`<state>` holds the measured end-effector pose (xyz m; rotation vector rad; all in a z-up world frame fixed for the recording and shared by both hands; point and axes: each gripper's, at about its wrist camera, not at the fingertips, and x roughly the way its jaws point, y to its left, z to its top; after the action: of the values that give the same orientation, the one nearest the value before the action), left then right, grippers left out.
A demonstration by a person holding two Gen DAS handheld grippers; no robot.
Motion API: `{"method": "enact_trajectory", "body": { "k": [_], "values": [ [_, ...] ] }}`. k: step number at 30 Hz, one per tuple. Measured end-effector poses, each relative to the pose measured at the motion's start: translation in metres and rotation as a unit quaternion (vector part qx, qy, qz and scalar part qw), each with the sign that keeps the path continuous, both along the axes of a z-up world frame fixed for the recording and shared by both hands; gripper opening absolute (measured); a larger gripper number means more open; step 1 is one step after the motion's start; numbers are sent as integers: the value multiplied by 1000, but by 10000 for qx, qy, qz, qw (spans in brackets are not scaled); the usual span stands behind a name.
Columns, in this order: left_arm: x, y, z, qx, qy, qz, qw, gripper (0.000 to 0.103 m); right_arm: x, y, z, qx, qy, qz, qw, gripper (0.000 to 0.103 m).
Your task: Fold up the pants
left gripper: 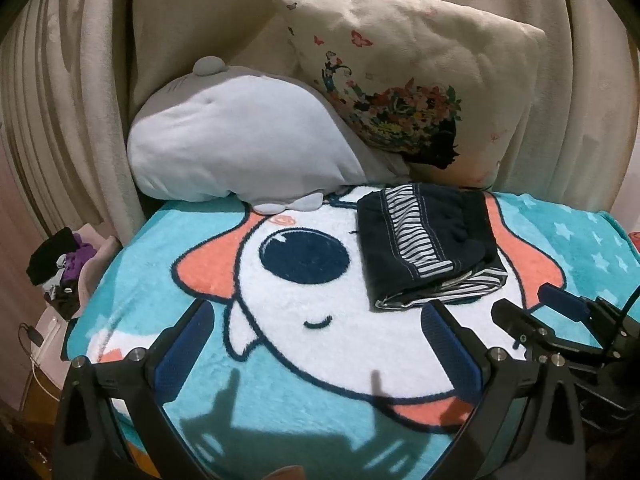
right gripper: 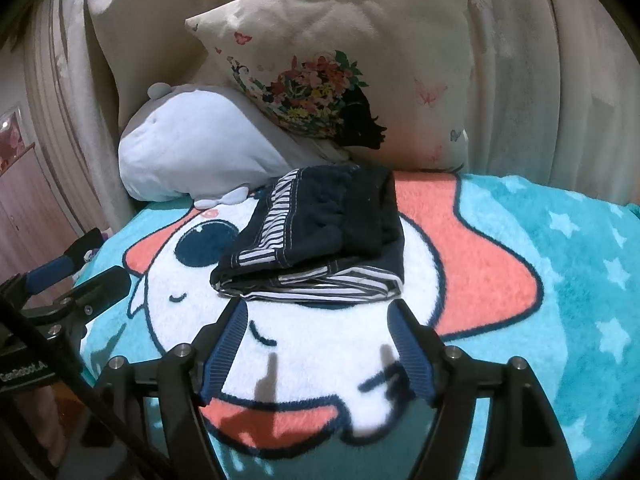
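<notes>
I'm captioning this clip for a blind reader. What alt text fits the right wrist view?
Dark pants with striped trim lie folded on a turquoise cartoon blanket, just beyond the open right tool. Behind sit a grey-and-white plush and a floral pillow; the left tool shows at left.

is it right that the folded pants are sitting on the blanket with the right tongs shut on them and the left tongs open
Not quite. The folded pants do lie on the blanket, but the right tongs are open and stop short of them, as the right wrist view shows. The left tongs are open, as you said.
</notes>
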<state>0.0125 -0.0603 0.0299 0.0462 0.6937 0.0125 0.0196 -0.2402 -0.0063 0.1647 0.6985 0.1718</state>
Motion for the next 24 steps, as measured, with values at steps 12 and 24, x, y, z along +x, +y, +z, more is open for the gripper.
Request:
{"method": "enact_trajectory", "body": {
  "k": [12, 24],
  "values": [
    [7, 4, -8, -283, 269, -90, 9992, 103, 6, -1, -7, -100, 198, -77, 9997, 77],
    [12, 8, -16, -343, 384, -65, 9987, 103, 11, 6, -12, -204, 302, -14, 9993, 78]
  ]
}}
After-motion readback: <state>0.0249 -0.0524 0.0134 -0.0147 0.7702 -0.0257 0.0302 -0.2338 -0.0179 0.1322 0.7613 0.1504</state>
